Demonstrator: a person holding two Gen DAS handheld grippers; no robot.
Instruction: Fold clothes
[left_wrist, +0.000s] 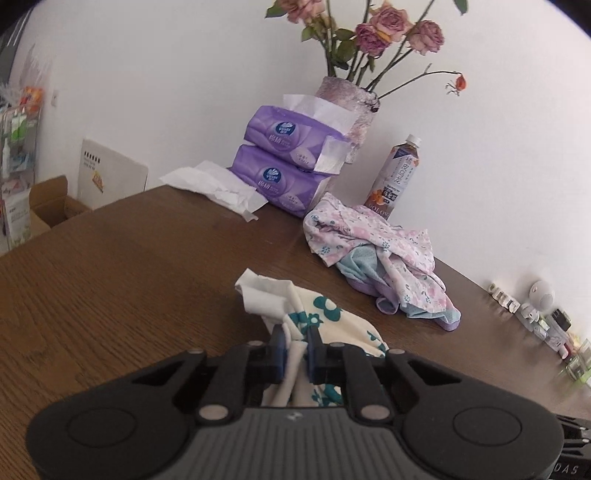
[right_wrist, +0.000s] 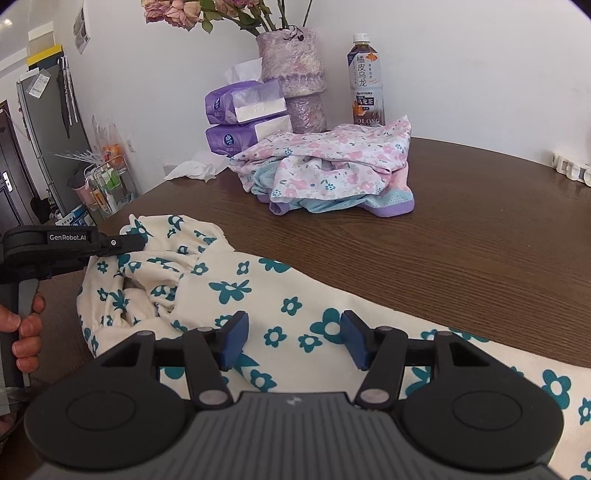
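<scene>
Garment (right_wrist: 295, 295) pinched, left tool (left_wrist: 295, 341); right tool (right_wrist: 291, 339) agape.

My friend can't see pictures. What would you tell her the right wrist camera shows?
An open right gripper hovers over a cream garment with teal flowers on a brown table. The left gripper pinches its far edge.

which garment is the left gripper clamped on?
The cream garment with teal flowers, pinched by the left gripper. The pink floral pile by the bottle lies untouched.
</scene>
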